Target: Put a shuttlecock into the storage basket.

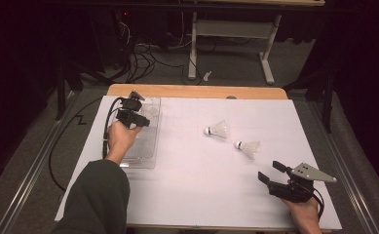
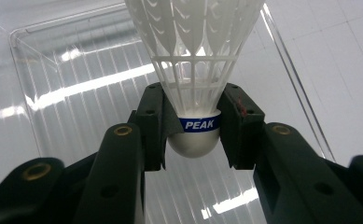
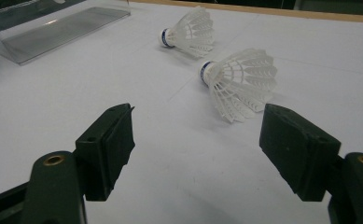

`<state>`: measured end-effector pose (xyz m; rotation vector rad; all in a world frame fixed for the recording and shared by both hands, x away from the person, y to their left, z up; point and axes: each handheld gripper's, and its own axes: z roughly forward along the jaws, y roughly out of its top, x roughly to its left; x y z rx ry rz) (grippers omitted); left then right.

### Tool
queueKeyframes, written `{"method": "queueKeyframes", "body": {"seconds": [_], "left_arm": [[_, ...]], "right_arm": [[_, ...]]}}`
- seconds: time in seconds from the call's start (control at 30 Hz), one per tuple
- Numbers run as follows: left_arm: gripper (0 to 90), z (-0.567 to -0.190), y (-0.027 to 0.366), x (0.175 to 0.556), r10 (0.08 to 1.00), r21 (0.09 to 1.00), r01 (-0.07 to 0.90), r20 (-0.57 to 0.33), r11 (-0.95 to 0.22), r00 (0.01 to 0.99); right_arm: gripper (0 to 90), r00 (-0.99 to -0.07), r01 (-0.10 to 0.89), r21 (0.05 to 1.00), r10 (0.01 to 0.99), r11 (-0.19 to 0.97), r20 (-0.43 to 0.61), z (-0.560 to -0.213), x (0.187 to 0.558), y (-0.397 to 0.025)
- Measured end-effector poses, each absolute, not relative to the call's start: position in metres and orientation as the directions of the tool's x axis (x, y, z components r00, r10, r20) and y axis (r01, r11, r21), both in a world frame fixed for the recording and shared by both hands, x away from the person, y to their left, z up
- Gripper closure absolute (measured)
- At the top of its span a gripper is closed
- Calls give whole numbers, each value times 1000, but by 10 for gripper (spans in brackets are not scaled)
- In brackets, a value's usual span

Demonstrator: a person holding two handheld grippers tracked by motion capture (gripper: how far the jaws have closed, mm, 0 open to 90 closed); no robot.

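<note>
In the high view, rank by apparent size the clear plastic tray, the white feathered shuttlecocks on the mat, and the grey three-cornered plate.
1. Clear plastic tray, largest.
2. Grey three-cornered plate.
3. The two white feathered shuttlecocks look alike in size; unranked.

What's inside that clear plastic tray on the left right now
In the left gripper view, only the bare ribbed bottom of the clear tray shows beneath the shuttlecock that the left gripper holds over it. The jaws cover the near part.
</note>
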<state>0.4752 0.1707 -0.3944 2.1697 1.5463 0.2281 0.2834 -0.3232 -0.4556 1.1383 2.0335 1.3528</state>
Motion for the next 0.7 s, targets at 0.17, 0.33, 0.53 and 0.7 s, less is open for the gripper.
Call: {"method": "queueKeyframes", "body": {"seconds": [0.17,0.33,0.53,0.7], "left_arm": [[633,-396,171,477,927,459,850,-132,-257,351],[548,-398,170,477,927,452,853,-130,-260,351],[466,-397,170,476,927,466,847,-128,-257,352],[429,-394,170,474,928,480,840,-126,-252,351]], "right_arm": [[267,-564,386,904,822,183,74,-456,283,-323],[267,-563,388,903,823,182,77,-456,283,-323],[267,-564,386,904,823,183,75,-455,283,-323],[267,-564,387,904,822,184,74,-455,283,-323]]}}
